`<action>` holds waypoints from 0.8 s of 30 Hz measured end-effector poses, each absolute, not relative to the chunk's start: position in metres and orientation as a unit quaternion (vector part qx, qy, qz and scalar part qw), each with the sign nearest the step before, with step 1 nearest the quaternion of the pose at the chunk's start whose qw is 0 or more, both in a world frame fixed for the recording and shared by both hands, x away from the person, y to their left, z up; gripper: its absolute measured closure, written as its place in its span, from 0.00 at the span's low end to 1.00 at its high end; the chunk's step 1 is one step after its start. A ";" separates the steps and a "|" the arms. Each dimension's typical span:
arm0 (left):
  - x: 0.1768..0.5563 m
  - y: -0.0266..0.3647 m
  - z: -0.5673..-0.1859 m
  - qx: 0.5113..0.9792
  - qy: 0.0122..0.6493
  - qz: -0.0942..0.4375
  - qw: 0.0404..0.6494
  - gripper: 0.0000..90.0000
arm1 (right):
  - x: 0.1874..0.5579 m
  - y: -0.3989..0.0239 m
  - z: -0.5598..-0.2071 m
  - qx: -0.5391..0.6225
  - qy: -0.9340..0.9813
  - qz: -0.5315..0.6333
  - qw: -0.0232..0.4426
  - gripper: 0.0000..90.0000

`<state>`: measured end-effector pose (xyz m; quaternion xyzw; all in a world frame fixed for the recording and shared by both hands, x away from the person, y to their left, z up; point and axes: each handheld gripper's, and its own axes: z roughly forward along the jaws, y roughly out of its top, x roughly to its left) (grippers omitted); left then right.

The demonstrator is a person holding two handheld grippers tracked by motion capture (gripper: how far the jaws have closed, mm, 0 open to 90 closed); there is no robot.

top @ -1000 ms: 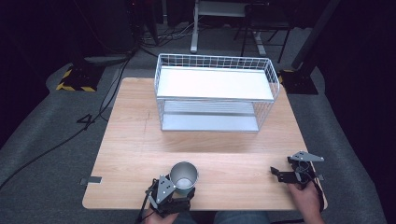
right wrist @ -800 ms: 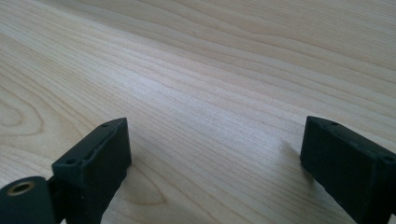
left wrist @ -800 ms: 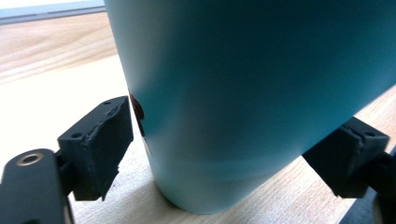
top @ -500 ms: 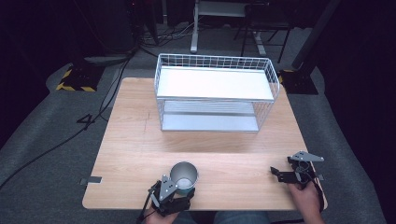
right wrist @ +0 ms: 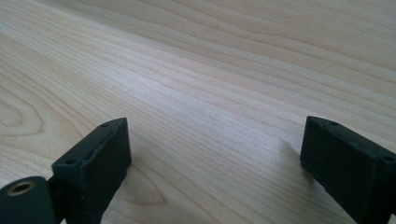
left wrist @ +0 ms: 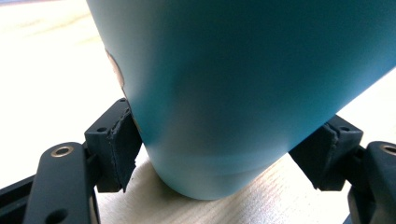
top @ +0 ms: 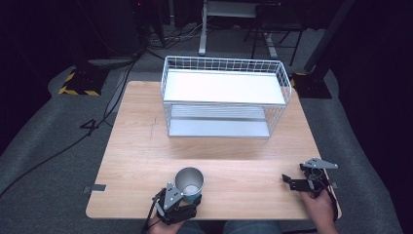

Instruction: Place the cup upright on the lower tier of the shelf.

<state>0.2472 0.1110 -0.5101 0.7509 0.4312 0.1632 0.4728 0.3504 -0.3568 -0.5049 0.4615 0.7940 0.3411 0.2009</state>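
Observation:
A teal cup with a shiny metal inside stands upright near the front edge of the wooden table. My left gripper comes in from the near side and is shut on the cup's lower wall. In the left gripper view the teal cup sits between both black pads, which press against its sides just above its base. My right gripper rests low at the front right of the table, open, and in its own view my right gripper has bare wood between its jaws.
A white two-tier wire rack stands at the back middle of the table, both shelves bare. Bare wood lies between the rack and the grippers. Grey carpet, cables and stand legs surround the table.

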 end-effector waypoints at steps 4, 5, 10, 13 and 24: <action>0.247 0.112 -0.502 0.749 0.423 0.171 0.480 0.28 | 0.350 -0.357 -0.505 0.461 0.794 0.341 0.201 0.10; 0.247 0.112 -0.500 0.752 0.418 0.173 0.480 0.28 | 0.350 -0.357 -0.505 0.461 0.794 0.341 0.201 0.10; 0.251 0.108 -0.491 0.758 0.406 0.183 0.477 0.28 | 0.350 -0.357 -0.505 0.462 0.794 0.341 0.202 0.10; 0.257 0.103 -0.485 0.756 0.407 0.179 0.480 0.28 | 0.350 -0.356 -0.505 0.462 0.793 0.341 0.202 0.10; 0.288 0.098 -0.469 0.748 0.416 0.184 0.483 0.28 | 0.350 -0.356 -0.505 0.463 0.793 0.340 0.203 0.10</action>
